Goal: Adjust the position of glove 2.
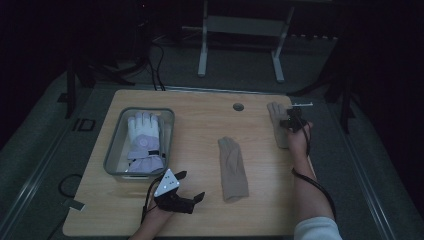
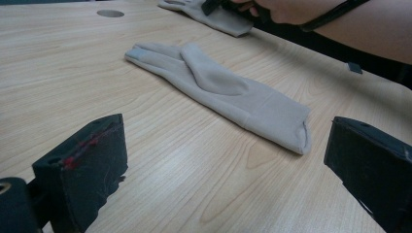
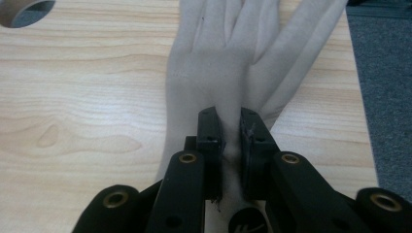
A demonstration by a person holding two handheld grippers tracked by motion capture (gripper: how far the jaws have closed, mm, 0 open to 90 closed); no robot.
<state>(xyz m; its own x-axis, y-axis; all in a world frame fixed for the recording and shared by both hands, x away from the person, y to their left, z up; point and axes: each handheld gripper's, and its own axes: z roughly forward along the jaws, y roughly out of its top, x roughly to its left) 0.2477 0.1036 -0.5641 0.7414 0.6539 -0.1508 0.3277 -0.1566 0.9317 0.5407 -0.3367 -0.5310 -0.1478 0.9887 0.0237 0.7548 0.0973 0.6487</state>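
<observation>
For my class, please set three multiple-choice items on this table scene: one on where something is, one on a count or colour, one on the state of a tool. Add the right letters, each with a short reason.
1. Where does the white glove lie?
A. in the grey bin
B. on the floor
C. under the left tool

2. How many beige gloves lie on the bare table?
A. one
B. two
C. four

3. What is the right tool doing?
A. hanging open above the bin
B. pinching a beige glove
C. holding a cup

Key: 1 A, the high view shows it inside the bin. 2 B, one lies mid-table, one at the far right. 3 B, a fold of fabric sits pressed between its closed jaws.
</observation>
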